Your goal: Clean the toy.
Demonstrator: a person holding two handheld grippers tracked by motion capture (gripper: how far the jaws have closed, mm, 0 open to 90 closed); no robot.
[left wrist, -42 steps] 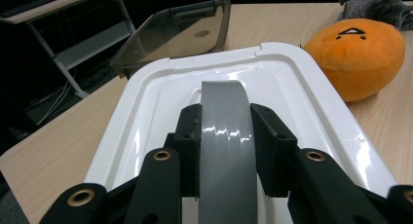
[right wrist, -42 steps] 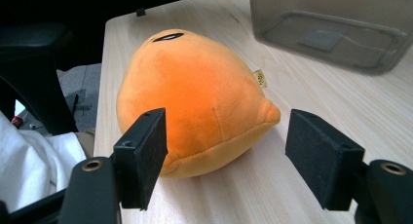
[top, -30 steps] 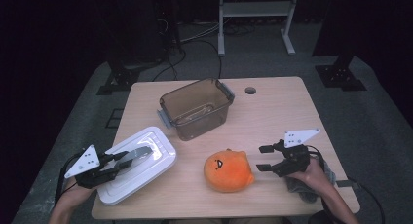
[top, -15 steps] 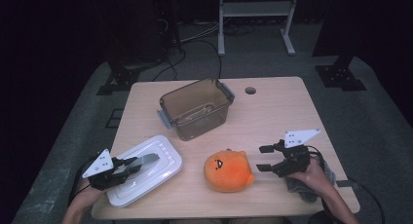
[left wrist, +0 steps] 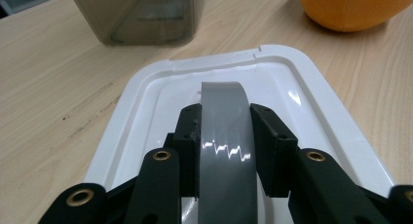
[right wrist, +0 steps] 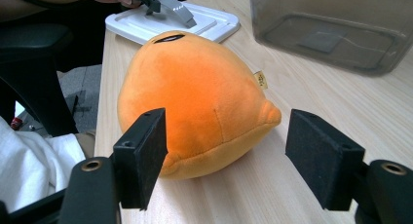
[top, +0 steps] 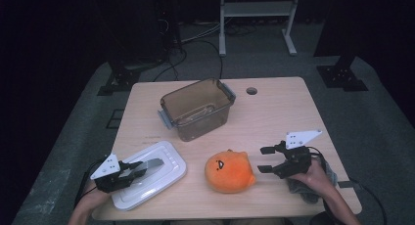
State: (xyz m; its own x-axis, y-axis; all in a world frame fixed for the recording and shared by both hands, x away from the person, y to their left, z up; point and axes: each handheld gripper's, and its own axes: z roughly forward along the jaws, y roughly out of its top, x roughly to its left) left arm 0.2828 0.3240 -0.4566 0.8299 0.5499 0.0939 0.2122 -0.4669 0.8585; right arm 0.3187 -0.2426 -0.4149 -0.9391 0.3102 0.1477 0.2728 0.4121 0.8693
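Wooden table (top: pixel 293 112), pale top, with a small round hole near its far edge.

Left gripper (top: pixel 128 171): at the near left corner, jaws clenched on the grey handle (left wrist: pixel 225 136) of a white lid (top: pixel 161 176). In the left gripper view the pads press the handle from both sides; the handle's near end is cut off by the picture's bottom edge, and its far end curves down out of sight onto the lid. The lid lies flat on the table, its near corner covered by the gripper in the high view.

Right gripper (top: pixel 266 160): near right, jaws released and standing wide, holding nothing. In the right gripper view the pads stand either side of an orange plush toy (right wrist: pixel 195 102) but clear of it, nearer the camera.

Orange plush toy: on the table between lid and right gripper, just beside both. Its face is partly turned away in the right gripper view; a small tag shows on its side.

Brown see-through box (top: pixel 196 107): uncovered, far of centre, well apart from the lid. Contents hard to make out through the tinted walls.

Grey cloth (top: pixel 306 188): under the right hand, mostly hidden.
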